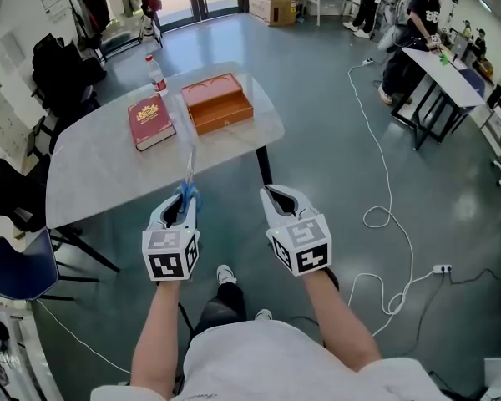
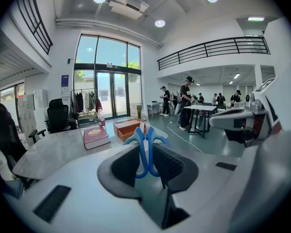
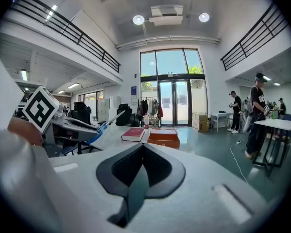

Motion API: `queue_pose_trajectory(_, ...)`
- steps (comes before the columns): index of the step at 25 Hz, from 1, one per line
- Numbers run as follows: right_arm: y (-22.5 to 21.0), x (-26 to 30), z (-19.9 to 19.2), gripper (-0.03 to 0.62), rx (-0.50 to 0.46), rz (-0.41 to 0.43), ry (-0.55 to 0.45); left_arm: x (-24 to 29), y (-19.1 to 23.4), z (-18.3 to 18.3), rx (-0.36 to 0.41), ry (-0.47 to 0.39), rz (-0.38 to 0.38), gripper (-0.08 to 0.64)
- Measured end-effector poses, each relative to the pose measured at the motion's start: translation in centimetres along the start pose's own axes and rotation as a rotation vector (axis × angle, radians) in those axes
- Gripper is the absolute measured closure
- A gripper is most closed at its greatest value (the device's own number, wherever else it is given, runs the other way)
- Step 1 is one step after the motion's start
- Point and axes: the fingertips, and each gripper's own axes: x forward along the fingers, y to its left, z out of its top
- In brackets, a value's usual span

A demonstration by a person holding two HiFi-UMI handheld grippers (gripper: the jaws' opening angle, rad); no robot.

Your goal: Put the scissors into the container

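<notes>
My left gripper (image 1: 182, 201) is shut on the blue handles of a pair of scissors (image 1: 189, 180), whose blades point away toward the table. In the left gripper view the blue handle loops (image 2: 146, 149) sit pinched between the dark pads. An open orange-brown box (image 1: 217, 103), the container, rests on the far part of the pale table (image 1: 108, 178), also seen as the box (image 2: 127, 128) and the box (image 3: 163, 137). My right gripper (image 1: 277, 197) is shut and empty, held off the table's near right edge.
A red book (image 1: 151, 121) lies left of the box, with a plastic bottle (image 1: 155, 75) behind it. A blue chair (image 1: 17, 267) and black chairs stand at the left. White cable (image 1: 384, 215) trails on the floor at right. People stand at a far table (image 1: 441, 67).
</notes>
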Motion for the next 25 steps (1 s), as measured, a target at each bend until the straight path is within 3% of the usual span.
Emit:
queue_pose_trajectory(12, -3.0, 7.0, 0.6, 0.588, 0.009, 0.001, 0.023, 6.6, 3.4, 1.1, -0.010, 0.024, -0.006, 0.476)
queue_pose_trajectory(25, -6.0, 17.0, 3.5, 0.588, 0.018, -0.064, 0.063, 15.7, 9.8, 4.2, -0.005, 0.045, -0.073, 0.476)
